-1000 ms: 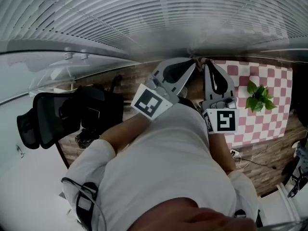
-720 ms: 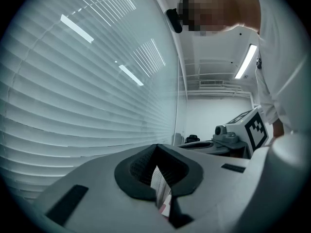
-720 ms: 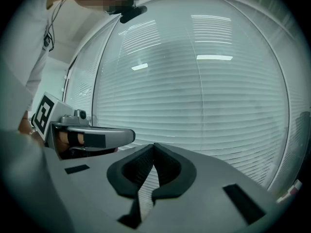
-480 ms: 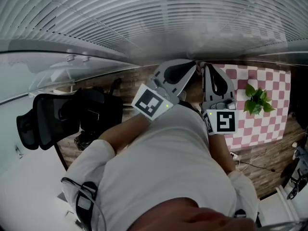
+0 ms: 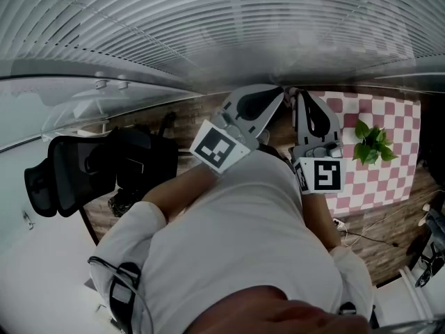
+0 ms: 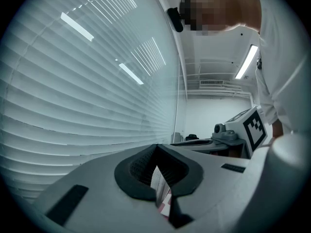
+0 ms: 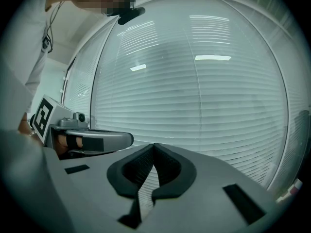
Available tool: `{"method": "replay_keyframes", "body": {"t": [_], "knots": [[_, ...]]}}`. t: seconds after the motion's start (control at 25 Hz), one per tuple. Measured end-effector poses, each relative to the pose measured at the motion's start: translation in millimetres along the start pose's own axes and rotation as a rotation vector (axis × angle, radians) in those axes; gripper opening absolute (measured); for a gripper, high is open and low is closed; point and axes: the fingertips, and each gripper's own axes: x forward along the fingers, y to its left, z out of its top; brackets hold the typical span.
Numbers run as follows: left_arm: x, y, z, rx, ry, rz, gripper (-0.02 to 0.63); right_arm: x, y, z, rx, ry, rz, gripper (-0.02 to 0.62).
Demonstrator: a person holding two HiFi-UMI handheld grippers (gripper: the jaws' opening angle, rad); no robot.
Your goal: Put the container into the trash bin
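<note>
Jaws together, empty: left gripper [image 6: 156, 146], right gripper [image 7: 154, 145] | head view alone: checkered cloth [image 5: 398, 120], plant [image 5: 372, 145]

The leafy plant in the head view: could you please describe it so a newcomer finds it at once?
Find the pink checked cloth at the right. The plant sits on it, just right of the right gripper. Nothing else there is green.

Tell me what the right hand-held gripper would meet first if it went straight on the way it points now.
Probably the window blinds: beyond the shut, empty jaws of the right hand-held gripper, only their slats fill the line ahead. How far off they are is unclear.
</note>
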Motion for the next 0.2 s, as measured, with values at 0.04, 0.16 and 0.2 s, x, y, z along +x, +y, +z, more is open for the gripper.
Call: {"method": "replay_keyframes", "body": {"t": [0.04,0.16,0.2], "knots": [[0.0,-0.1,0.0,0.000,0.000,0.000,0.032,-0.3,-0.3,0.0,-0.001,0.000,-0.001,0.031],[0.1,-0.9,0.7,0.000,-0.004,0.001,0.031,-1.5,-1.0,0.5,-0.003,-0.003,-0.002,0.031],[0.2,-1.2,1.1,0.001,-0.005,0.001,0.032,-1.7,-1.1,0.8,-0.004,-0.004,-0.002,0.031]]}}
